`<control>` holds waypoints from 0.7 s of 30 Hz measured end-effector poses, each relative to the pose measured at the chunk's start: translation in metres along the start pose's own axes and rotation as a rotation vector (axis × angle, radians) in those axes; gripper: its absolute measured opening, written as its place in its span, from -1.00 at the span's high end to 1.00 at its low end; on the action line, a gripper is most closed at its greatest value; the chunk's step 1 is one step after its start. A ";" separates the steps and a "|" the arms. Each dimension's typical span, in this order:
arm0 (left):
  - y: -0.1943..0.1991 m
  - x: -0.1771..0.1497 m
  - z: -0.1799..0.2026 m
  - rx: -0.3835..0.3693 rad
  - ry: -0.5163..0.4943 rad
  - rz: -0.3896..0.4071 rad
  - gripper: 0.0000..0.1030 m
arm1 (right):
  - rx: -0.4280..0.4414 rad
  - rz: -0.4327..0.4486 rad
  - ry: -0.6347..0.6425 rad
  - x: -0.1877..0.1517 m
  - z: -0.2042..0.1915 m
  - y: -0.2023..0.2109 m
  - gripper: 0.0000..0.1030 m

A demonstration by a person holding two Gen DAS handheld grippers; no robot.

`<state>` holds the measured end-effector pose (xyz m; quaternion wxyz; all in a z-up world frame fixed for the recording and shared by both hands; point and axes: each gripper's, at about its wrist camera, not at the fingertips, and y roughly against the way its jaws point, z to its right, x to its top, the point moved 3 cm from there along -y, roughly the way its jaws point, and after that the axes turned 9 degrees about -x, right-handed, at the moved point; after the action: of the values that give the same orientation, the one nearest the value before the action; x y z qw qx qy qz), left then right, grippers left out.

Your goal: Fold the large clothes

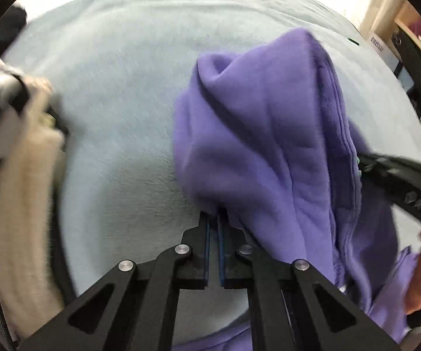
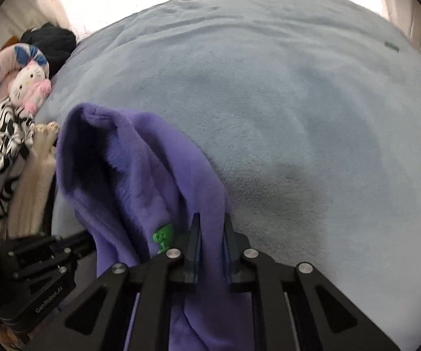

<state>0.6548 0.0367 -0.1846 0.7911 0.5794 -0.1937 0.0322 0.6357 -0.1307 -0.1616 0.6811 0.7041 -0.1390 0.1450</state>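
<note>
Purple fleece (image 1: pixel 269 146) hangs bunched above the blue blanket (image 1: pixel 122 102), pinched by both the left gripper (image 1: pixel 214 219) and right gripper (image 2: pixel 211 225); folding seems barely begun.

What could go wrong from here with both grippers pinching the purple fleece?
1. The left gripper bites only an edge of the purple garment; it could slip free.
2. The cloth is bunched between it and the right gripper, so a fold may set crooked.
3. The plush toys lie close; swinging cloth might snag them.
</note>
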 end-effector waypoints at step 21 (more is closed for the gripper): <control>0.176 -0.136 0.046 -0.004 -0.329 0.212 0.97 | -0.035 0.465 0.143 -0.157 0.054 0.217 0.89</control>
<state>0.4687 0.0749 -0.0608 0.7421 0.5514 -0.3805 0.0196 0.4070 -0.1919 -0.0251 0.6497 0.6292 -0.2512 0.3448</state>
